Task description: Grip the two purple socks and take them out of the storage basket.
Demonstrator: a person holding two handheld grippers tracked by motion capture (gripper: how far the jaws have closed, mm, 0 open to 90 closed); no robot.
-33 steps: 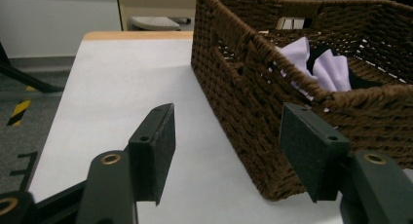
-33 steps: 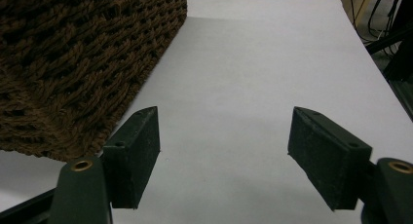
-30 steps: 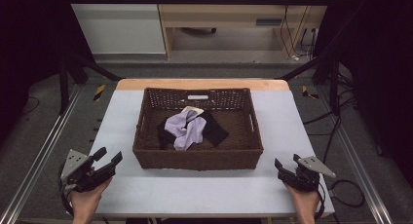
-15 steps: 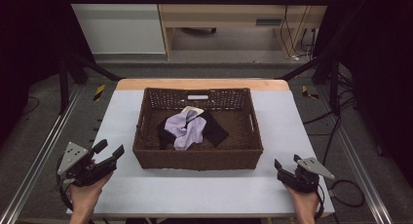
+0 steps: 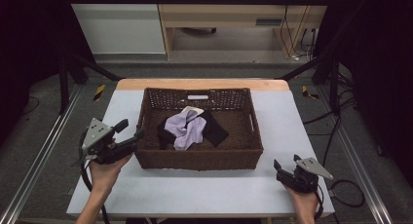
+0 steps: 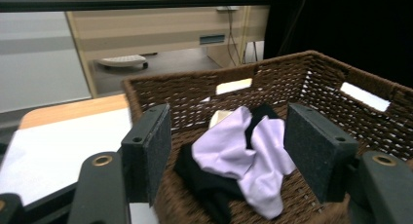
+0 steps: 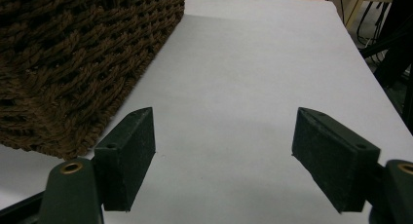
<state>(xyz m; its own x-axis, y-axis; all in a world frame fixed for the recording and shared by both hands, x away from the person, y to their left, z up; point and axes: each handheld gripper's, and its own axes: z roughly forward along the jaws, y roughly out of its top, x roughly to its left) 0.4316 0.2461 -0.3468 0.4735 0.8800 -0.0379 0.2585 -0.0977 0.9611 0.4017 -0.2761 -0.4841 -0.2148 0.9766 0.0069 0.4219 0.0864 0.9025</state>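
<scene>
Left tool (image 5: 130,130) risen to basket (image 5: 198,160) rim, spread wide, right tool (image 5: 286,166) spread, white table (image 5: 204,190), grey floor (image 5: 44,131)

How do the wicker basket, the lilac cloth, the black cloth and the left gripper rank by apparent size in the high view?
1. wicker basket
2. left gripper, though it sits nearer the camera
3. lilac cloth and black cloth: too close to rank, since the black is partly covered

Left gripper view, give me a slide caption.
Open left tool at the wicker basket, framing lilac cloth on black cloth.
</scene>
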